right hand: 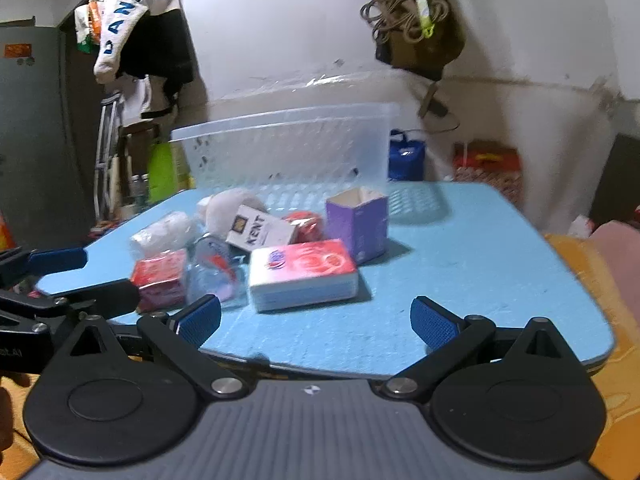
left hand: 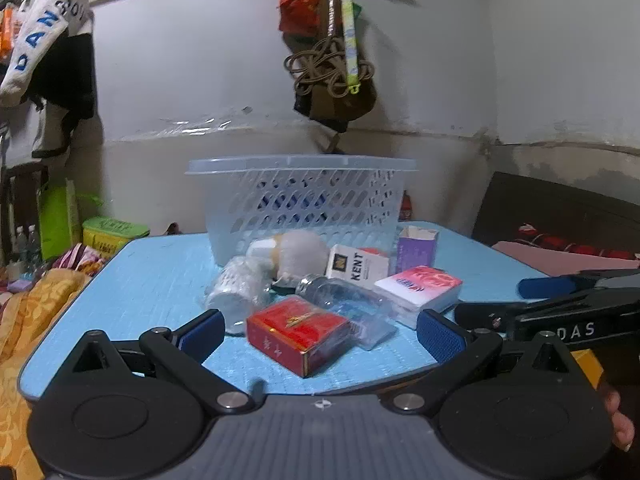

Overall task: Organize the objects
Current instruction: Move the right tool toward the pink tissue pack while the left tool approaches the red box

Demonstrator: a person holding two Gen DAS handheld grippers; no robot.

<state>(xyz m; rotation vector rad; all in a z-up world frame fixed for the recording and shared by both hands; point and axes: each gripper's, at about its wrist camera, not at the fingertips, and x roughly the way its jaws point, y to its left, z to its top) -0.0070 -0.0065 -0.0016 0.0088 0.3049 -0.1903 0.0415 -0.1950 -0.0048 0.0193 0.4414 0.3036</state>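
A pile of small objects lies on the blue table [left hand: 152, 280] in front of a clear plastic basket [left hand: 304, 200]. A red box [left hand: 298, 332] sits nearest my left gripper [left hand: 320, 336], which is open and empty just before it. Behind are a pink-white tissue pack [left hand: 418, 290], a white KENT box [left hand: 356, 266], a purple carton [left hand: 418, 246], a clear bottle [left hand: 340, 296], a wrapped white roll [left hand: 236, 292] and a white plush [left hand: 298, 252]. My right gripper [right hand: 316, 320] is open and empty, close in front of the tissue pack [right hand: 302, 274]; the basket [right hand: 288, 148] stands behind.
Clothes and bags hang on the wall behind the table. Yellow bedding lies left of the table in the left wrist view [left hand: 24, 320]. The right gripper's arm [left hand: 560, 312] shows at the right of the left wrist view; the left gripper's fingers [right hand: 60, 258] show at the left of the right wrist view.
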